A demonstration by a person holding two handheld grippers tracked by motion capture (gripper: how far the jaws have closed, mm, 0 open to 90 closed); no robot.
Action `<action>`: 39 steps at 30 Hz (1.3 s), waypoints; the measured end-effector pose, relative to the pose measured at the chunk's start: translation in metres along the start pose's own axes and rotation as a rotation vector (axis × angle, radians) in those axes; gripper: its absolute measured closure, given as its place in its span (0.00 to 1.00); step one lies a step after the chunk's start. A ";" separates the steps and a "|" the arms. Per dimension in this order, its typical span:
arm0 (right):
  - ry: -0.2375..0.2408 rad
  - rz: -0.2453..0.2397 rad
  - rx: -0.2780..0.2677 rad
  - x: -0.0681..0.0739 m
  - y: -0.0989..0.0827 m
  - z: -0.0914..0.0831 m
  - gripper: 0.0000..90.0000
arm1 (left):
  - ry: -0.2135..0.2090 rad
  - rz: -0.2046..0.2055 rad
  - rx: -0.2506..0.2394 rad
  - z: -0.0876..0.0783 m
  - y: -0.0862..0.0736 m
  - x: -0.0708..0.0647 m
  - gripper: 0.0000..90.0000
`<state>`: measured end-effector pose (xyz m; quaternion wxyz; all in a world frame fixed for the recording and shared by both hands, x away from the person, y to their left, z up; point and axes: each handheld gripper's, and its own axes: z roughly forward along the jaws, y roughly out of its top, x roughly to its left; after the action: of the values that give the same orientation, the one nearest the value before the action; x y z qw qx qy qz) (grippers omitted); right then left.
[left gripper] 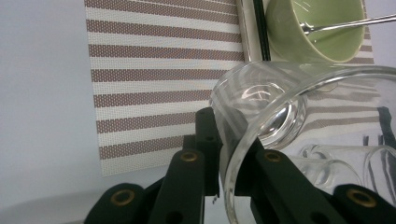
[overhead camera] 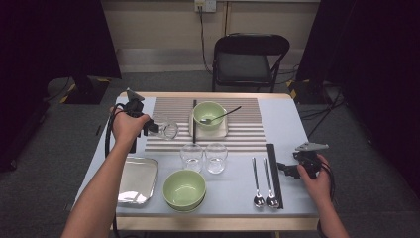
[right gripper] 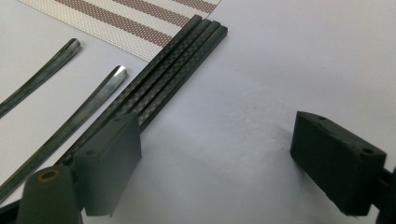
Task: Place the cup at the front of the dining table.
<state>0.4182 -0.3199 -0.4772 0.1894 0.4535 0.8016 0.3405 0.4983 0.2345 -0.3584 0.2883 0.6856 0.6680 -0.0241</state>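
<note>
My left gripper (overhead camera: 150, 127) is shut on the rim of a clear drinking glass (overhead camera: 167, 129), which lies tipped on its side over the left part of the striped placemat (overhead camera: 233, 141). In the left gripper view the glass (left gripper: 261, 107) has its wall pinched between the black jaws of the left gripper (left gripper: 229, 163). My right gripper (overhead camera: 288, 168) stands open at the table's right side, just right of the black chopsticks (overhead camera: 274, 173). From the right gripper (right gripper: 215, 168), the chopsticks (right gripper: 173, 74) lie beside the left jaw, with bare table between the jaws.
A green bowl (overhead camera: 208, 114) with a spoon in it sits on a white dish on the placemat. Two upright glasses (overhead camera: 191, 156) (overhead camera: 216, 157), another green bowl (overhead camera: 184, 188), a metal tray (overhead camera: 136, 178) and two spoons (overhead camera: 257, 183) lie nearer. A black chair (overhead camera: 250, 54) stands behind.
</note>
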 end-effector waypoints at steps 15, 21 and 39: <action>0.000 0.001 0.001 0.000 0.000 0.000 0.17 | -0.011 -0.004 -0.001 0.003 0.006 -0.002 0.95; 0.000 0.001 0.001 0.000 0.000 0.000 0.17 | -0.018 -0.008 -0.001 0.003 0.008 -0.001 0.95; -0.001 0.001 0.001 0.000 0.000 0.000 0.17 | -0.017 -0.014 -0.006 0.001 0.013 0.001 0.95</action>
<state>0.4181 -0.3198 -0.4772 0.1893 0.4540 0.8014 0.3402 0.5108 0.2360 -0.3549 0.2959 0.6799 0.6704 -0.0299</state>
